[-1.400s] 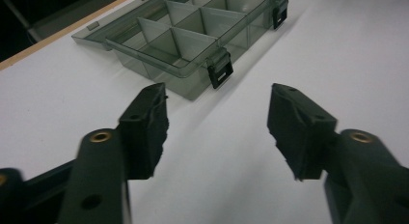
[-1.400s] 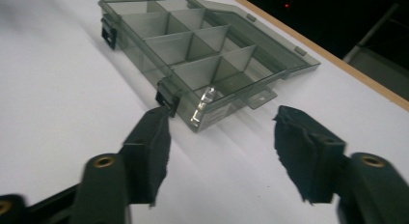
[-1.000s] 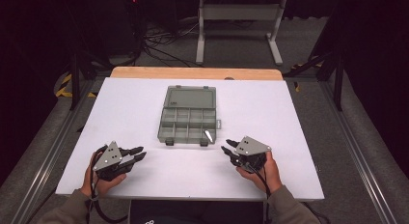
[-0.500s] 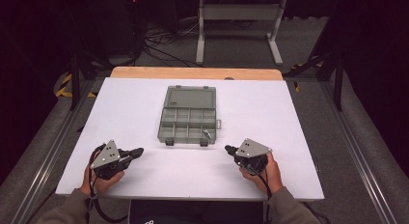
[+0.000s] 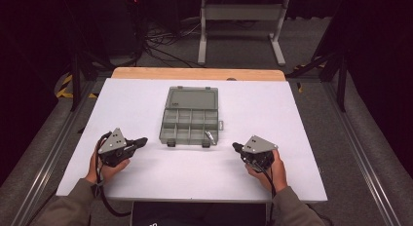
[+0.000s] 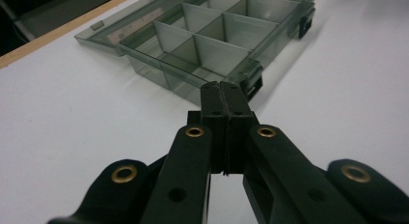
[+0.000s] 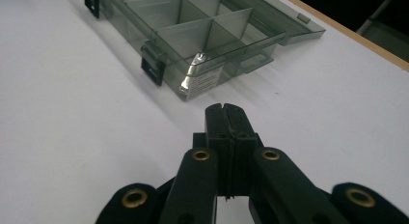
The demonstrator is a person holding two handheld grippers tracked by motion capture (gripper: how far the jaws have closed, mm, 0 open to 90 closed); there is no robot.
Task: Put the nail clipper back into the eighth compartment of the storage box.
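Observation:
A grey see-through compartment box [image 5: 190, 126] lies in the middle of the white table, its lid [image 5: 191, 97] folded flat away from me. Several bare compartments show in the left gripper view [image 6: 212, 35] and the right gripper view [image 7: 193, 26]. My left gripper [image 5: 142, 140] rests at the front left and points at the box's near left corner, a short way off it. Its jaws [image 6: 222, 86] are shut with nothing between them. My right gripper [image 5: 235, 147] rests at the front right, aimed at the near right corner, where a white label [image 7: 202, 81] sits. Its jaws [image 7: 224, 108] are also shut on nothing.
The white tabletop [image 5: 292, 119] has a wooden strip [image 5: 195, 73] along its far edge. Metal rails [image 5: 48, 153] run along both sides. Behind the table are cables and a metal stand [image 5: 241, 31] on the dark floor. Black latches [image 7: 153, 67] stick out from the box's front.
Both grippers' jaws stood apart a second ago and are now closed together. The left gripper has slid a little to the right, toward the box. The right hand has stayed put.

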